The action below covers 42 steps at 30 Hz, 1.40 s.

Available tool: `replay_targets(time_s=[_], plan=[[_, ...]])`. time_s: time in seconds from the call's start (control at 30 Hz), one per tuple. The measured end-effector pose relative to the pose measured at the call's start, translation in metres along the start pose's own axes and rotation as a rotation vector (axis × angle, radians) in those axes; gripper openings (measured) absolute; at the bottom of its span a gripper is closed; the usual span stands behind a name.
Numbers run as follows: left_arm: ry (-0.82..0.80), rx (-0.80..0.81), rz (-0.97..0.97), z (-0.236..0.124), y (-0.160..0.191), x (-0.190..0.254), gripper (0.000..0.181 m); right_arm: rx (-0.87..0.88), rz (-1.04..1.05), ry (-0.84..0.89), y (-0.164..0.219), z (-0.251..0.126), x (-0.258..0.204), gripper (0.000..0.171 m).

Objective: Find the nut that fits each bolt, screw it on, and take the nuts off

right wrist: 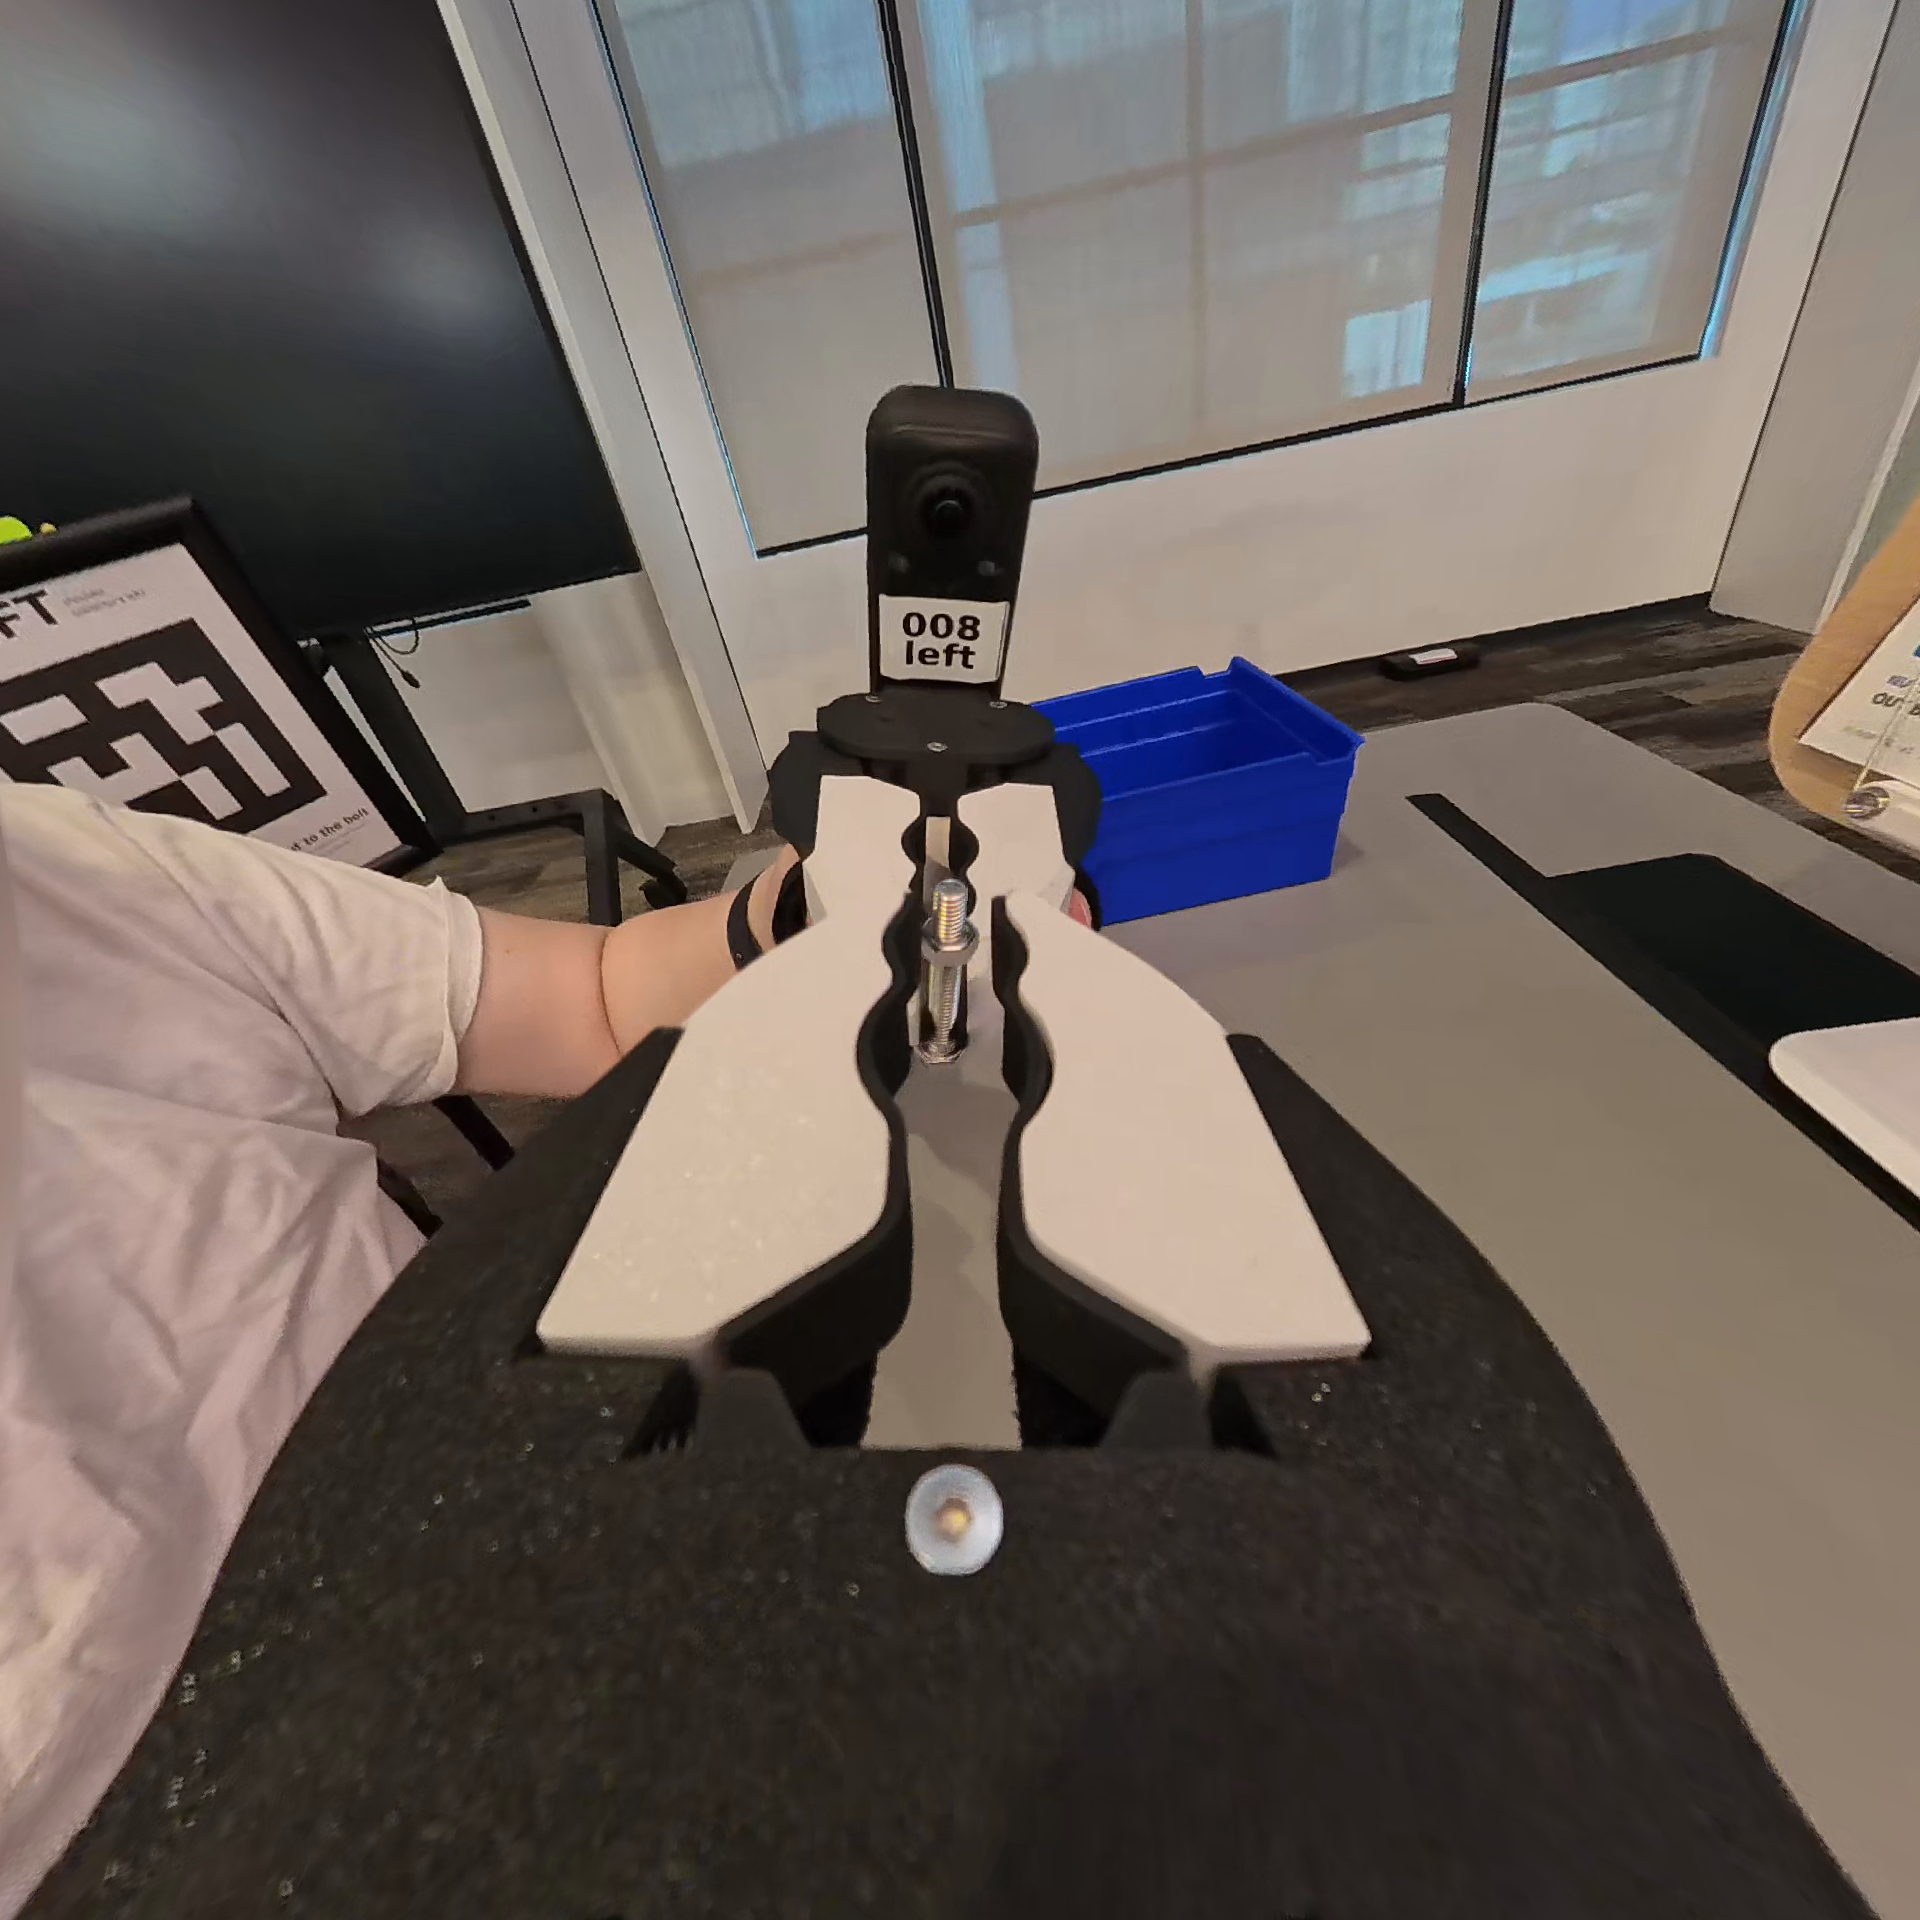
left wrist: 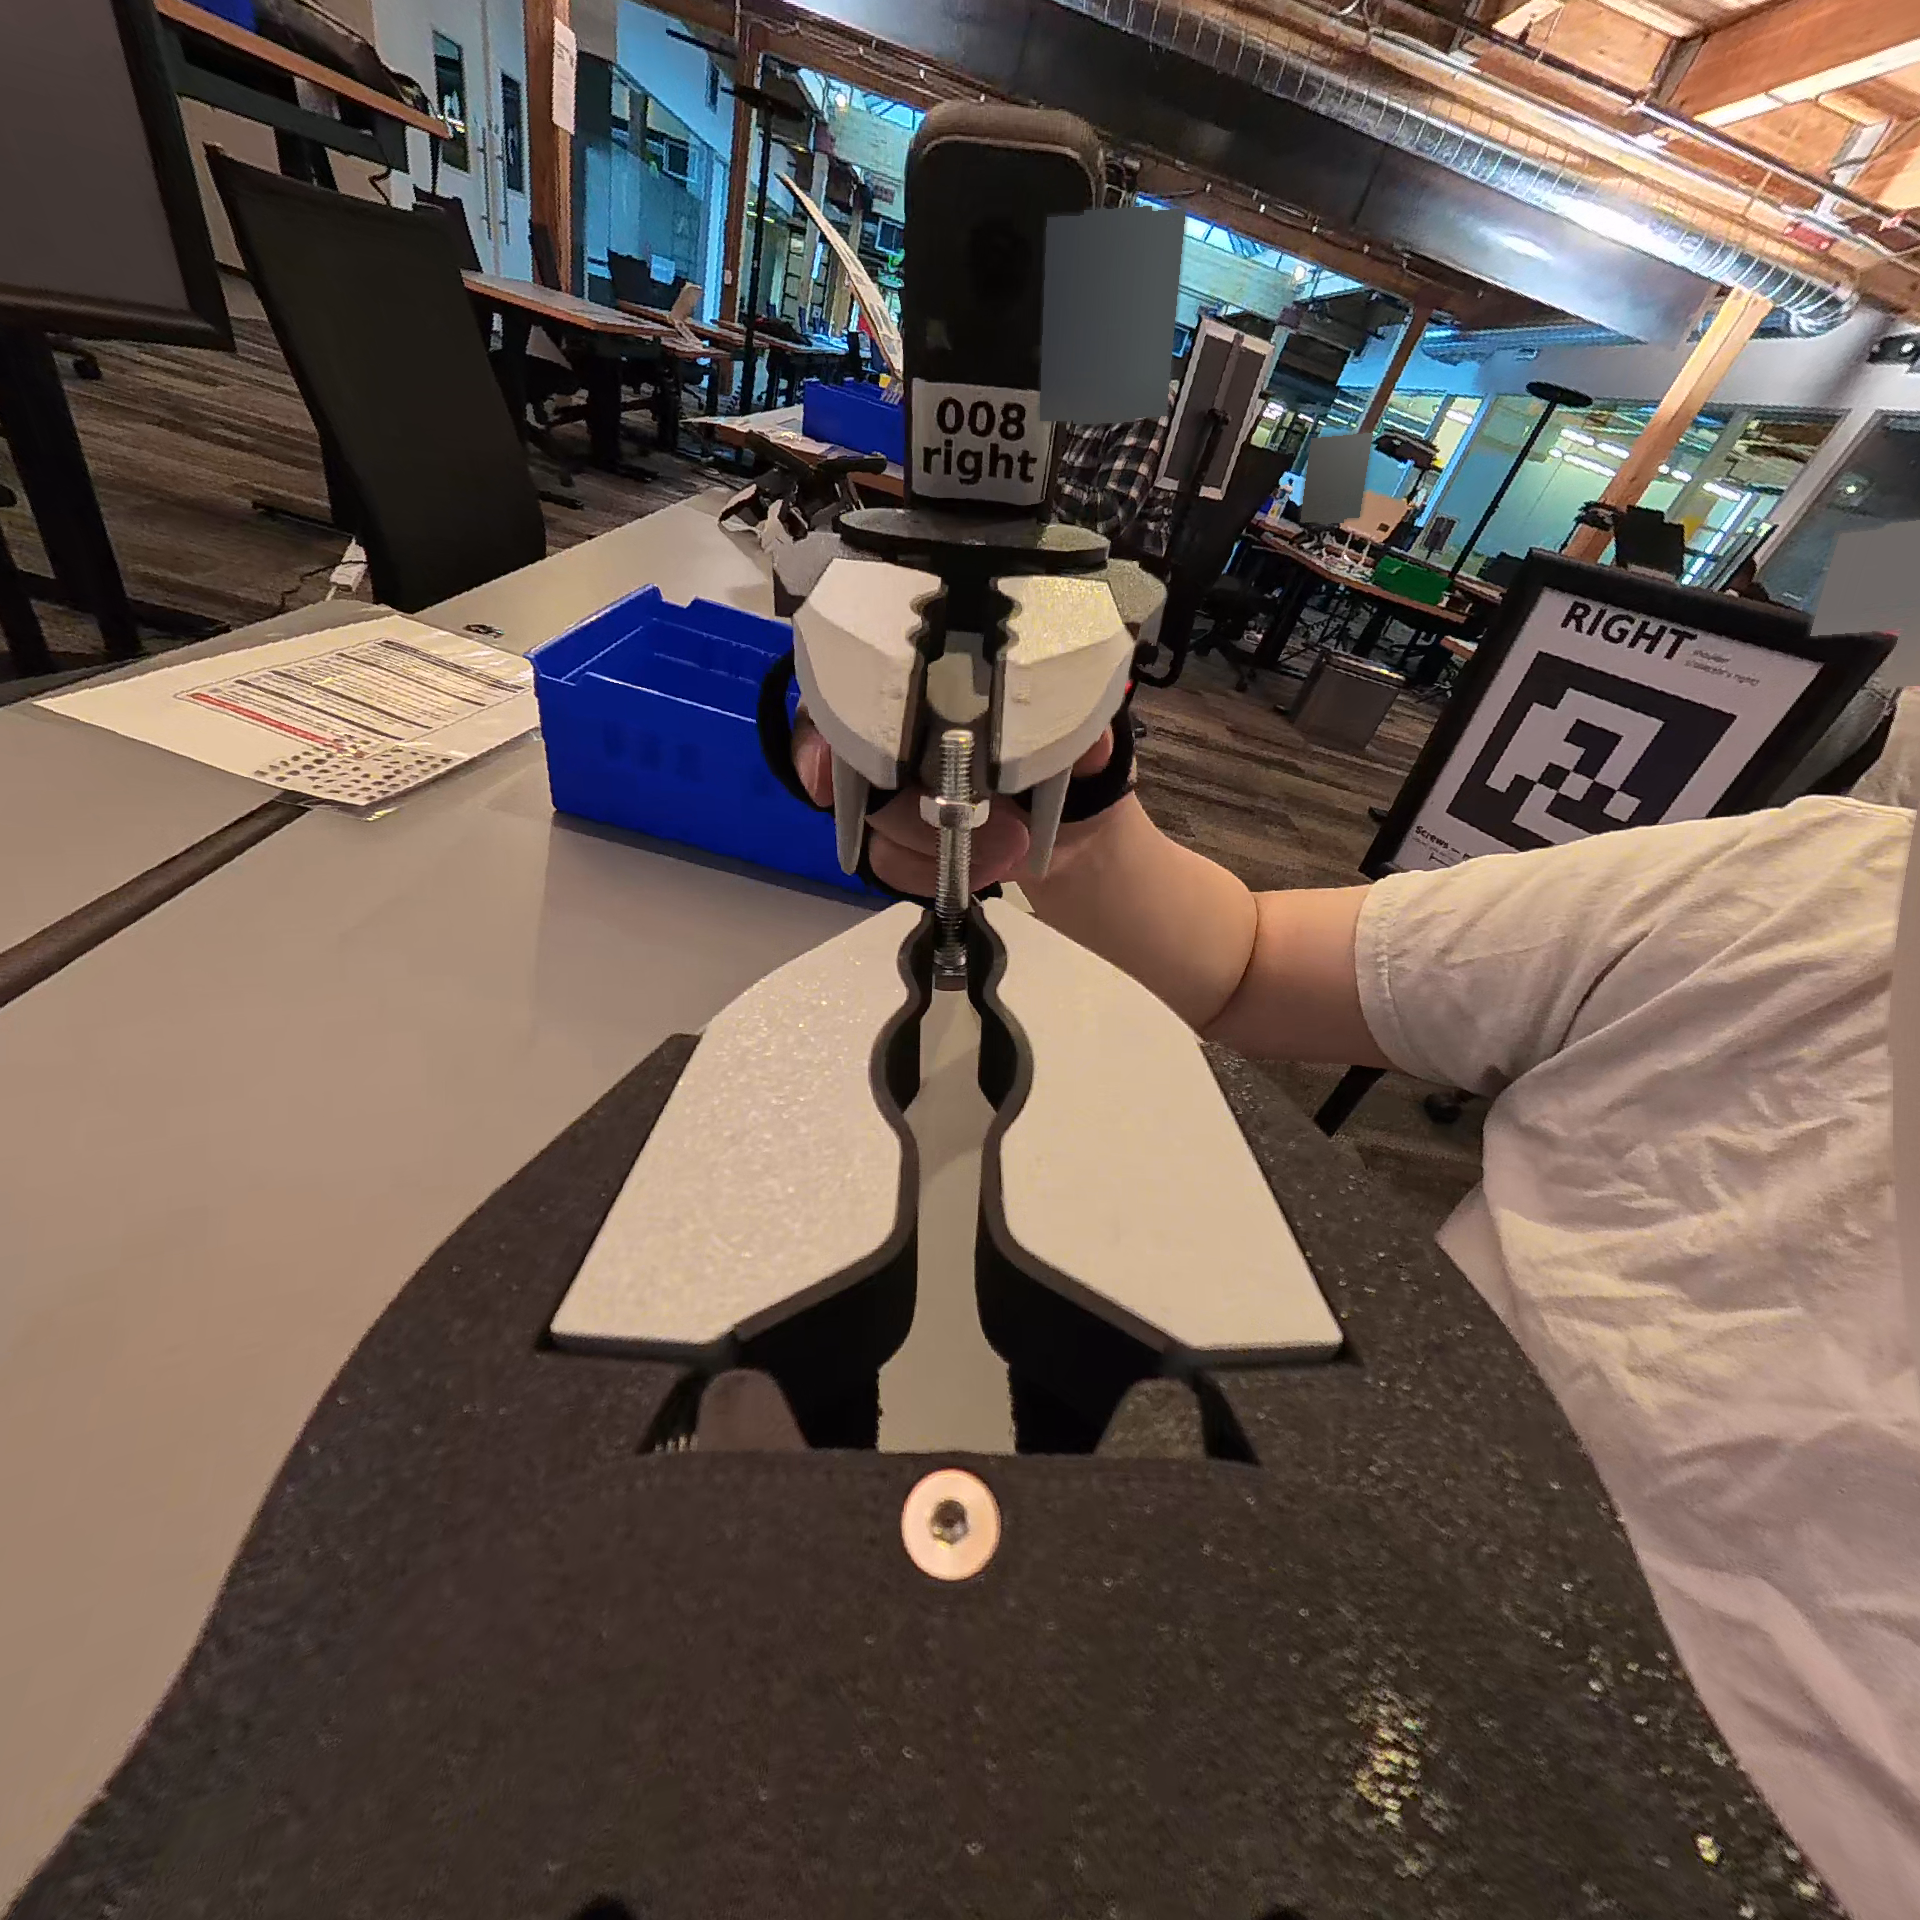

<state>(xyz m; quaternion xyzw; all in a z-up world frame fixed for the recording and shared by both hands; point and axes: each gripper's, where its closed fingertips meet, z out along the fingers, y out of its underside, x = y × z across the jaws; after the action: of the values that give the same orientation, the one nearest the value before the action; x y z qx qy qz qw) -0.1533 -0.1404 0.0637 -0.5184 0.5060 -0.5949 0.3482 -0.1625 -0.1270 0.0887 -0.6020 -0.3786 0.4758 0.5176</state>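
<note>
Two handheld grippers face each other above the grey table, sharing one long threaded silver steel bolt that stands upright between them. The left gripper, seen from its own camera, has its white, wavy-edged jaws closed to a narrow gap on the bolt's lower end, where the hexagonal head sits; the shank rises clear of the tips. A small silver hexagonal nut sits on the thread in the upper part of the shank, with a short length of thread showing above it. In the right wrist view, the right gripper has its jaws parted a little wider than the nut, one tip on either side of the bolt; no firm contact with the nut can be made out, so it appears to hold nothing. The step in hand is judged to be turning the nut along the thread, though whether on or off cannot be told. To do it well, the left gripper should keep the bolt head clamped and the shank steady, while the right jaws close squarely on two opposite flats of the nut, then rotate about the bolt's axis, release and re-grip in short turns, without side load that could tilt the bolt. A blue plastic bin stands on the table behind.
</note>
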Motion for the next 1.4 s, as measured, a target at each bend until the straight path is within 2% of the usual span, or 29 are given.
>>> replay_targets(time_s=[0.23, 0.43, 0.57, 0.93, 1.2, 1.4], plan=[[0.011, 0.010, 0.000, 0.001, 0.001, 0.001, 0.005, -0.019, -0.029, 0.000, 0.003, 0.001, -0.002, 0.005], [-0.025, -0.012, 0.051, 0.004, 0.008, -0.006, 0.038, 0.007, -0.042, -0.024, -0.003, -0.001, -0.007, 0.005], [-0.008, -0.040, 0.115, 0.017, 0.016, 0.004, 0.040, -0.013, -0.110, -0.053, 0.000, 0.002, -0.016, 0.005], [0.030, -0.073, 0.155, 0.023, 0.024, 0.015, 0.016, -0.036, -0.184, -0.056, 0.004, 0.006, -0.023, 0.005], [0.031, -0.063, 0.145, 0.023, 0.022, 0.015, 0.005, -0.023, -0.170, -0.071, 0.003, 0.006, -0.023, 0.005], [0.011, -0.073, 0.181, 0.025, 0.024, 0.015, 0.005, -0.028, -0.163, -0.095, 0.005, 0.006, -0.026, 0.005]])
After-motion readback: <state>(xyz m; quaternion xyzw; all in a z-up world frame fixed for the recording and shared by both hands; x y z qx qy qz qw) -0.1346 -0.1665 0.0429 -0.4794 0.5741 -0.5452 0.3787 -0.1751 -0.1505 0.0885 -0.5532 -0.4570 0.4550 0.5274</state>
